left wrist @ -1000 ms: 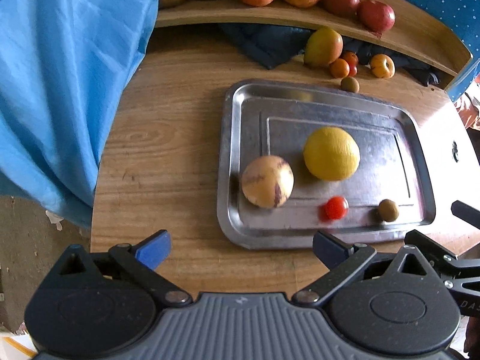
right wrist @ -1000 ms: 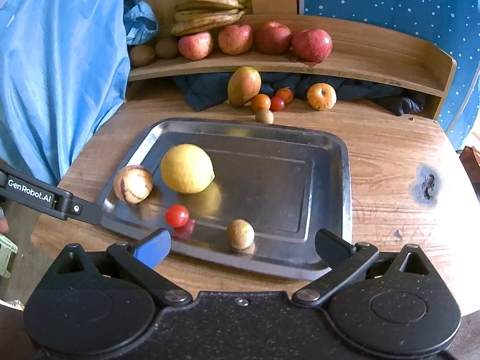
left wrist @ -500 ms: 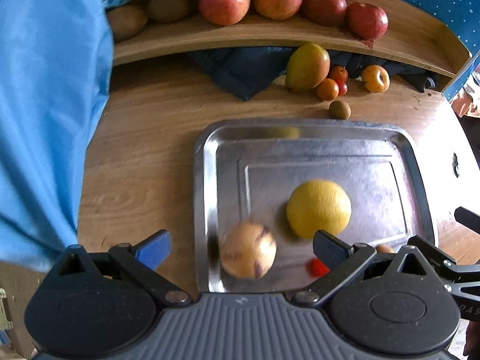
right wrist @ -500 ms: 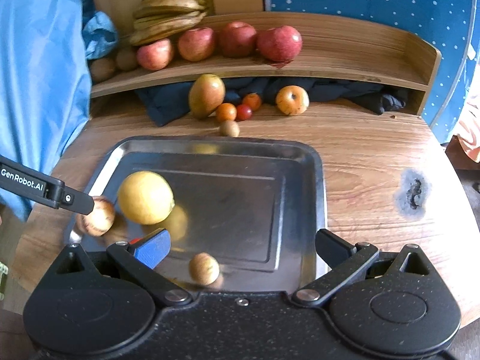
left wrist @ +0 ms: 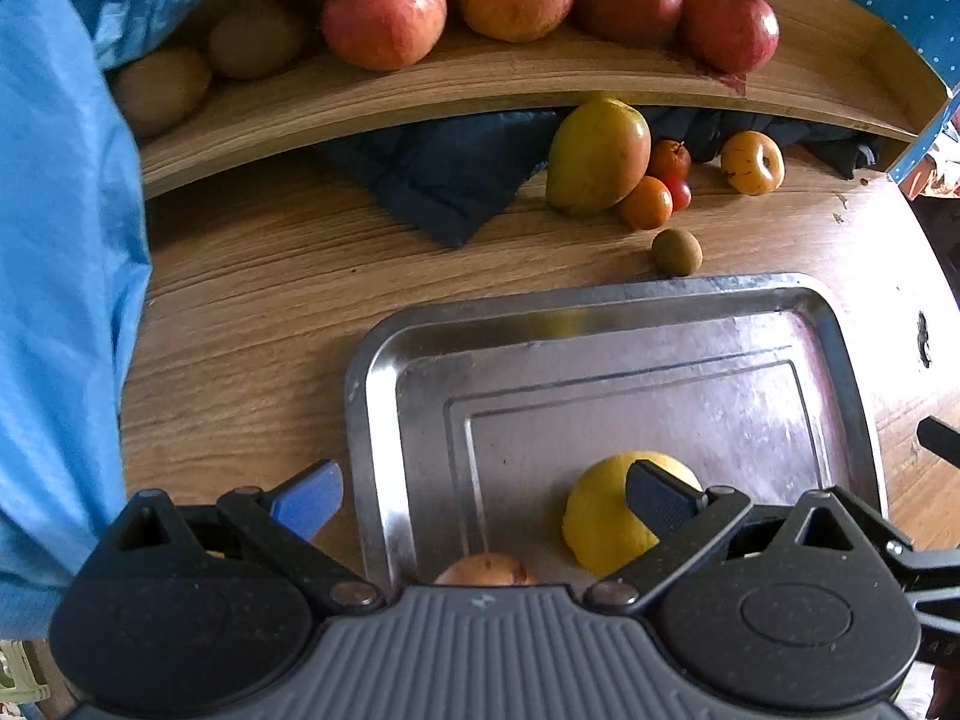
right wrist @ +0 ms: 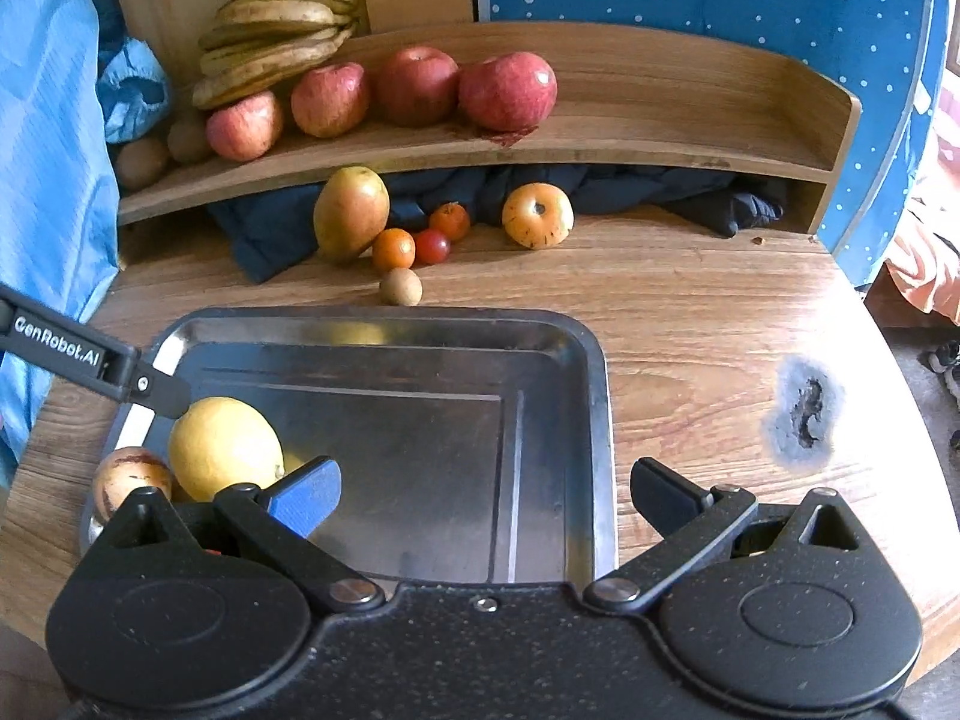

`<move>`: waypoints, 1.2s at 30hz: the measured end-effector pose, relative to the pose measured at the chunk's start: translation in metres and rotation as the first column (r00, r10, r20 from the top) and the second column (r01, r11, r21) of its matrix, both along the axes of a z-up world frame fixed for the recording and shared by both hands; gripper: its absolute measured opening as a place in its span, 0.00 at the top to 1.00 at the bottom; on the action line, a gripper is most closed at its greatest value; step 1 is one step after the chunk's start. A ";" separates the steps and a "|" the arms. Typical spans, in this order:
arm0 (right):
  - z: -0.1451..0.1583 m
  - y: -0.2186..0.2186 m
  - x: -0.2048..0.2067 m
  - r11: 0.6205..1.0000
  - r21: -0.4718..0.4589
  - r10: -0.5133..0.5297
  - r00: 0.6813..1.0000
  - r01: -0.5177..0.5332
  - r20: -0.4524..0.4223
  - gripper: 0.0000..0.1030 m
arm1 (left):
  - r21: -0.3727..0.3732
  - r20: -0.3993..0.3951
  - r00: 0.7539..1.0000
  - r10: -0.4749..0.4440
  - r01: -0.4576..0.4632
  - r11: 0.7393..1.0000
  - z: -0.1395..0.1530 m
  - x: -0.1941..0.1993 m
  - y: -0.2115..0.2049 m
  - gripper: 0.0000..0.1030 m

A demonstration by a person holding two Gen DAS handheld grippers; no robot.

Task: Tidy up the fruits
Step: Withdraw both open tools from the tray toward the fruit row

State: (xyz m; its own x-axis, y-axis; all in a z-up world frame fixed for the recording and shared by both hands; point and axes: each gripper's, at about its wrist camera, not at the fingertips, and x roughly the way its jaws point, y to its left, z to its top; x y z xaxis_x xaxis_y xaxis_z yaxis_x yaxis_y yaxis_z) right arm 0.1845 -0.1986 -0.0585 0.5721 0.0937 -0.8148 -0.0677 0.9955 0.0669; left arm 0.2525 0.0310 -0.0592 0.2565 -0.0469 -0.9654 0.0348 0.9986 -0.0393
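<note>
A steel tray [left wrist: 372,396] [right wrist: 591,396] lies on the wooden table. It holds a yellow citrus [left wrist: 600,516] [right wrist: 225,447] and a striped tan fruit [left wrist: 483,571] [right wrist: 123,474], both partly hidden behind gripper bodies. My left gripper [left wrist: 483,495] is open above the tray's near left corner. My right gripper [right wrist: 486,489] is open over the tray's near right part, holding nothing. Beyond the tray sit a mango [left wrist: 597,156] [right wrist: 351,213], small oranges [left wrist: 645,210] [right wrist: 393,249], a cherry tomato [right wrist: 432,246], a small brown fruit [left wrist: 676,252] [right wrist: 401,286] and a yellow apple [left wrist: 752,162] [right wrist: 537,215].
A curved wooden shelf [right wrist: 660,144] at the back carries red apples [right wrist: 507,90] [left wrist: 384,18], bananas [right wrist: 270,60] and brown kiwis [right wrist: 141,159]. Dark cloth [left wrist: 444,180] lies under it. Blue fabric [left wrist: 54,300] hangs at left. The table has a burn mark [right wrist: 804,414] at right.
Both grippers have moved forward over the tray toward the shelf. The tray fruits have slid down to the bottom of both views; the tomato and small brown fruit on the tray are now hidden.
</note>
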 end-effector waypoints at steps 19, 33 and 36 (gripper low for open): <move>-0.014 0.032 0.050 0.992 -0.034 0.118 0.992 -0.119 -0.037 0.01 | -0.081 0.072 0.995 -0.068 0.074 0.994 -0.001 0.079 -0.014 0.01; -0.016 0.052 0.092 0.993 -0.075 0.087 0.996 -0.087 -0.006 0.01 | -0.202 0.136 0.989 -0.055 0.082 0.976 -0.012 0.100 -0.009 0.01; -0.018 0.057 0.100 0.992 -0.088 0.088 0.996 -0.088 -0.002 0.04 | -0.233 0.141 0.988 -0.057 0.089 0.969 -0.013 0.105 -0.008 0.01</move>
